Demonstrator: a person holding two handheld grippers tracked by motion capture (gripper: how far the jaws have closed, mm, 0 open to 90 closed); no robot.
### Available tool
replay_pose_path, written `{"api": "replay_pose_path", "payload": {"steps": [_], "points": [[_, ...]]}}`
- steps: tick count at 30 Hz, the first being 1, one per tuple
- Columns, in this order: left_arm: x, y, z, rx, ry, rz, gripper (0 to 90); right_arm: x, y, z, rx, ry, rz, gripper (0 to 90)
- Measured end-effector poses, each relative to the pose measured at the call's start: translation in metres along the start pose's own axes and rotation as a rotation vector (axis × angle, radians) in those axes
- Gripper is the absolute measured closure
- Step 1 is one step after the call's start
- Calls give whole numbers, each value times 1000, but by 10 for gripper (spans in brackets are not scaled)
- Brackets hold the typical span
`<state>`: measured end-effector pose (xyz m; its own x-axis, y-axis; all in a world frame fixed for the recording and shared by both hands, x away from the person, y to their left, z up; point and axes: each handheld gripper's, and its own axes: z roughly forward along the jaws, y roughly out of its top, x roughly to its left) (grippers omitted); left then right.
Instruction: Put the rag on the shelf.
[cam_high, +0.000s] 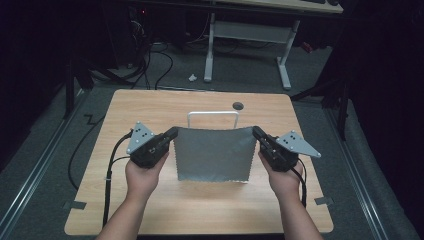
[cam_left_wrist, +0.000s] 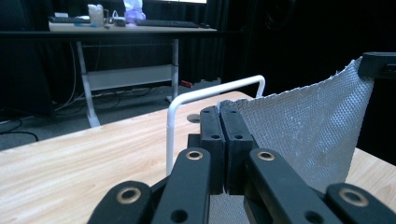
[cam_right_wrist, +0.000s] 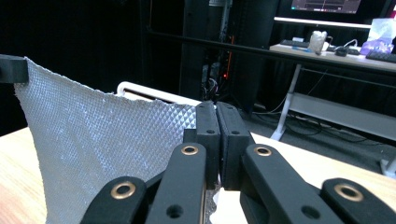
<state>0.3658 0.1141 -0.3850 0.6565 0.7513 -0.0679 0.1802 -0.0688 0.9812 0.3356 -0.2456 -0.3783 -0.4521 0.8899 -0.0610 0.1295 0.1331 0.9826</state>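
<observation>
The grey, square, waffle-textured cloth (cam_high: 212, 152) hangs in the air above the light wooden table (cam_high: 150, 107), just in front of the white bent-metal rail (cam_high: 212, 113). The left gripper (cam_high: 172, 133) pinches its upper left corner and the right gripper (cam_high: 256, 132) its upper right corner. The top edge sags slightly between them. The zigzag lower edge hangs free, with bare table on both sides.
</observation>
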Motion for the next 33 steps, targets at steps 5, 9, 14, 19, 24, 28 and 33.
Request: {"api": "replay_pose_path", "payload": {"steps": [5, 9, 14, 19, 24, 28, 33], "points": [[2, 8, 2, -9, 5, 9, 889, -2, 9, 2, -14, -2, -6, 897], [3, 13, 4, -14, 10, 14, 889, -4, 15, 2, -25, -8, -9, 898], [5, 19, 9, -23, 18, 21, 890, -8, 19, 7, -27, -9, 3, 899], [8, 26, 14, -20, 22, 31, 891, -13, 25, 11, -25, -10, 17, 899], [12, 35, 21, -21, 44, 60, 891, -15, 37, 17, -35, -16, 21, 899], [19, 45, 28, -13, 65, 81, 891, -20, 47, 25, -41, -18, 25, 899], [27, 57, 38, -9, 85, 104, 891, -25, 54, 38, -36, -21, 29, 899]]}}
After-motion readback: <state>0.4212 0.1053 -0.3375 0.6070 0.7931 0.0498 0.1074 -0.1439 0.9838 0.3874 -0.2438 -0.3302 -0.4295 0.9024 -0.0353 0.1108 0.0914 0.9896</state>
